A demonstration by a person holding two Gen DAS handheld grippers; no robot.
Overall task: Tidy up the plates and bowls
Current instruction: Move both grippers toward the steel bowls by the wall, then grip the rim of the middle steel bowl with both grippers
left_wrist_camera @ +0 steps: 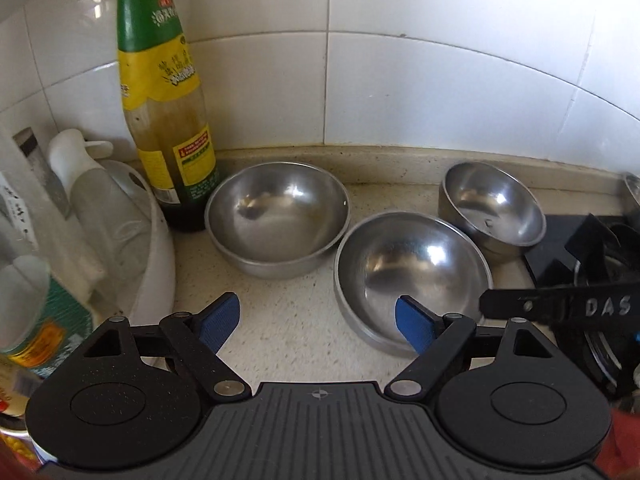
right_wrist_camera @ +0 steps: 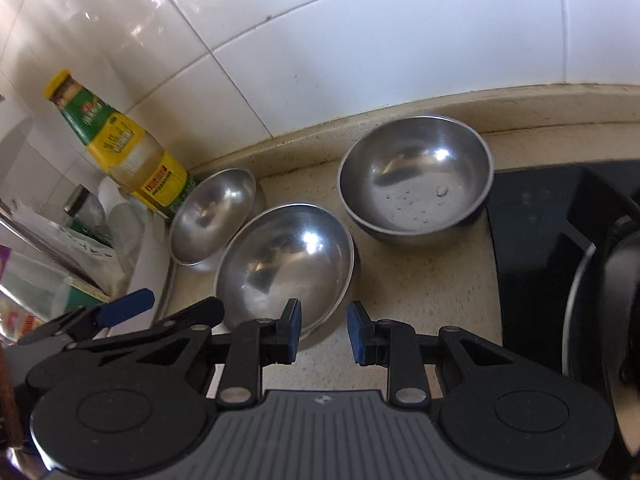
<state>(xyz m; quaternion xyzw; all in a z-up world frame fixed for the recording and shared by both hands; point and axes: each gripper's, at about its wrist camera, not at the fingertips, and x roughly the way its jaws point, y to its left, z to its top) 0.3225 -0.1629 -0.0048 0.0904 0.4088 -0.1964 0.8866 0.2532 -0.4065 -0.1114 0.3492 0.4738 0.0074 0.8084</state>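
Right wrist | right gripper [right_wrist_camera: 323, 334] jaws parted, empty | nearest bowl [right_wrist_camera: 285, 266] rim between them

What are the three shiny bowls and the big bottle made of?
The three bowls look like stainless steel: grey, brushed, with bright mirror-like glints of light. The bottle seems to be clear glass, since you can see liquid through it, though it might be plastic; its yellow-green label looks like glossy paper.
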